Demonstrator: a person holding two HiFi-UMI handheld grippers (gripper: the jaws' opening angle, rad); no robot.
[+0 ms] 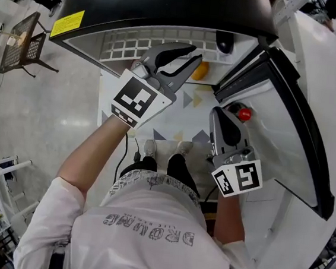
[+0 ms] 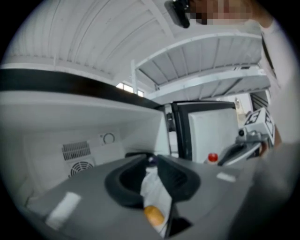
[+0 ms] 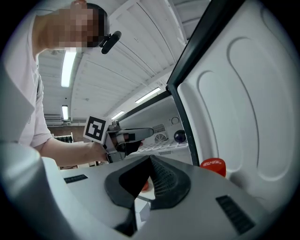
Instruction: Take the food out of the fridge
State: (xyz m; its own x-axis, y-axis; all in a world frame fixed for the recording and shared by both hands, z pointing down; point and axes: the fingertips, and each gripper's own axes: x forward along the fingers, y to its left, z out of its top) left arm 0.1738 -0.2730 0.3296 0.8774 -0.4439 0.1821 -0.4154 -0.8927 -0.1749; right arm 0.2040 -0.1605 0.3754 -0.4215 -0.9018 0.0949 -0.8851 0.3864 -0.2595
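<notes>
The dark grey jaws of the left gripper (image 2: 150,162) stand a little apart. In the gap between them a small round orange food (image 2: 154,215) shows against white. Behind, the white fridge wall (image 2: 47,140) carries a slatted vent grille (image 2: 76,151). A red bottle cap (image 2: 213,158) shows at the right.

Yellow label (image 1: 67,23) on fridge top (image 1: 170,0), print unreadable, upside-down shirt lettering (image 1: 149,230), unclear, white script (image 3: 213,162) on red cap (image 3: 214,169), illegible
</notes>
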